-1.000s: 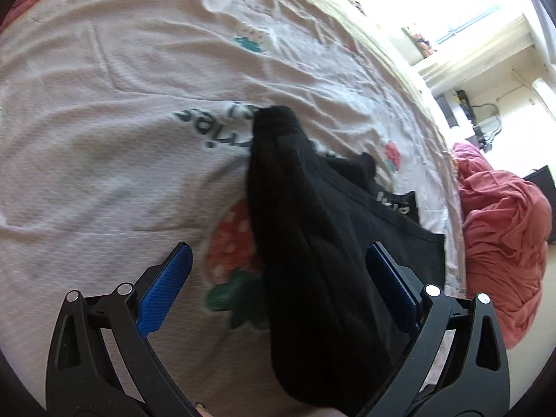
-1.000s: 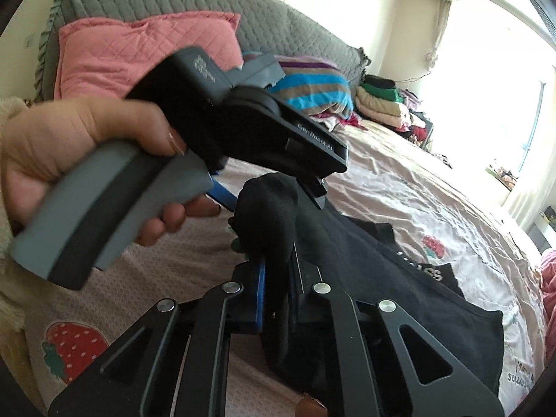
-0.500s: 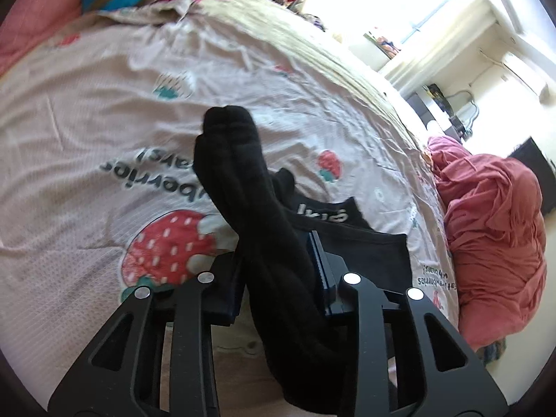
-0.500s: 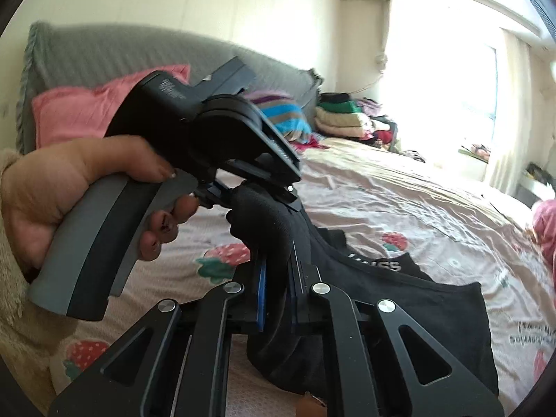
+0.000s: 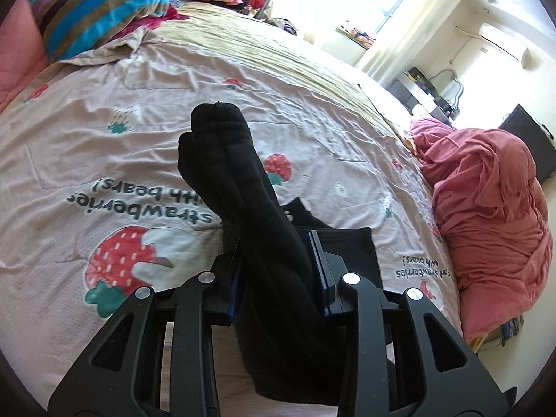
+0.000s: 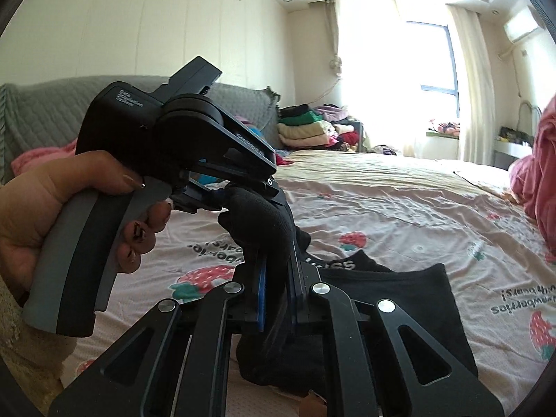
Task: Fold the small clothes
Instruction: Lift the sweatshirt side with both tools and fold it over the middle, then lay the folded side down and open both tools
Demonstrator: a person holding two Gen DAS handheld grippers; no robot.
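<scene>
So your left gripper (image 5: 274, 271) is clamped on the black sock (image 5: 236, 187), blue fingers (image 5: 318, 271) pressing it from both sides. The jaws had been closing in over the last moment and now sit snug against the fabric, with the sock's rounded end sticking up well past the fingertips and the rest hanging down below them toward the camera.

Your right gripper (image 6: 279, 288) has its fingers (image 6: 261, 295) squeezed nearly together on the same dark bundle (looks like the same sock, or its pair, hard to tell where one ends), so the fabric bulges out just above the fingertips. In that view your left hand (image 6: 52, 215) is wrapped around the grey handle of the other gripper, which comes in from the upper left and meets the sock right above the right fingers.

Below and to the right of both sets of fingers, a black garment (image 6: 410, 299) with white lettering on its waistband lies flat on the bed (image 5: 104, 132), whose sheet is pinkish with strawberry prints. Beyond the fingertips there's a striped blanket (image 5: 104, 10) and a stack of folded clothes (image 6: 305, 128) at the far end of the bed, and off to the right a rumpled red heap (image 5: 486, 208)
</scene>
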